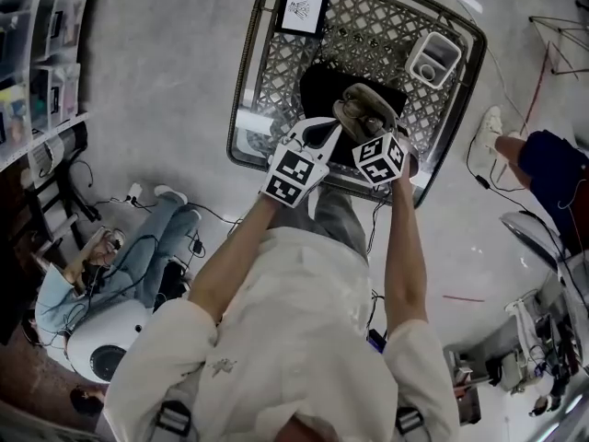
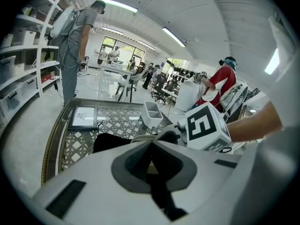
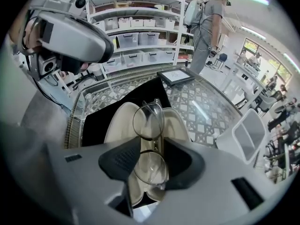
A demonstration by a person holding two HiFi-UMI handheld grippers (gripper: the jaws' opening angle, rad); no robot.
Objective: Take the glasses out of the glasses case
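An open beige glasses case [image 3: 119, 121] lies on a black mat [image 3: 101, 121] on the lattice table. The thin-rimmed glasses [image 3: 150, 123] sit over the case's middle, one lens above the other. My right gripper [image 3: 151, 161] points steeply down with its dark pads closed against the glasses near the bridge. In the head view both grippers meet at the case [image 1: 368, 109], the right gripper [image 1: 363, 120] on top of it. My left gripper [image 2: 152, 165] is shut, with a beige sliver of the case [image 2: 140, 137] pinched between its pads. It shows low on the near left [image 1: 327, 134].
The table's metal rim [image 1: 241, 99] frames a lattice top. A white two-part bin [image 1: 433, 58] stands at the far right and a framed card [image 1: 304, 7] at the far left. A person [image 1: 138, 256] sits on the floor to the left; cables lie around.
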